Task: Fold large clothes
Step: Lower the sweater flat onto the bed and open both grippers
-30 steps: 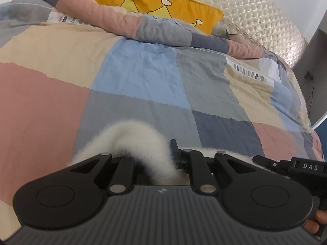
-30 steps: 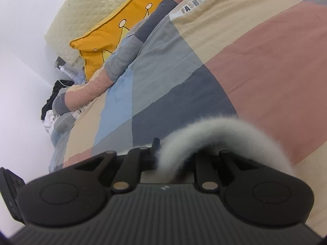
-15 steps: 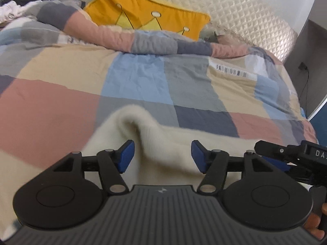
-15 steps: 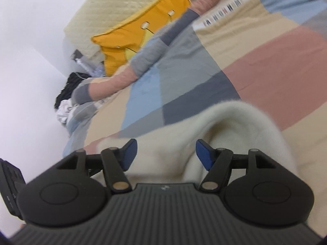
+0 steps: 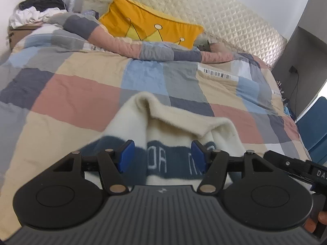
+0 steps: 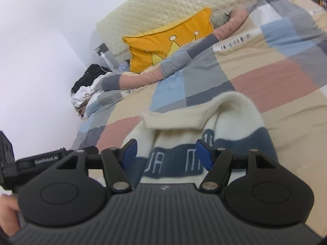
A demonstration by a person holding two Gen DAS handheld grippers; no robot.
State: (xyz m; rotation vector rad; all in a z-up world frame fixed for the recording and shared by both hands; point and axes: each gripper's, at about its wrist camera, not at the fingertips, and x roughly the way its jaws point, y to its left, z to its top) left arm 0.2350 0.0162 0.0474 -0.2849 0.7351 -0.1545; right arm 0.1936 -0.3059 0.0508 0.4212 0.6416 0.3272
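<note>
My left hand-held gripper (image 5: 161, 156) and right hand-held gripper (image 6: 166, 155), jaws just opened and empty, hover side by side over the cream sweater (image 5: 179, 122) lying crosswise on the bed (image 5: 71, 94).

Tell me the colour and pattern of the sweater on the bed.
Cream sweater with a dark blue band carrying pale lettering; clearest in the left wrist view.

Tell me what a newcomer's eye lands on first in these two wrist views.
A fluffy cream sweater with a dark blue lettered band lies folded on the patchwork checked duvet, right ahead of both cameras. The left gripper and right gripper stand open above it, blue pads clear of the knit. Farther back, a bright yellow cushion leans against the quilted cream headboard.
</note>
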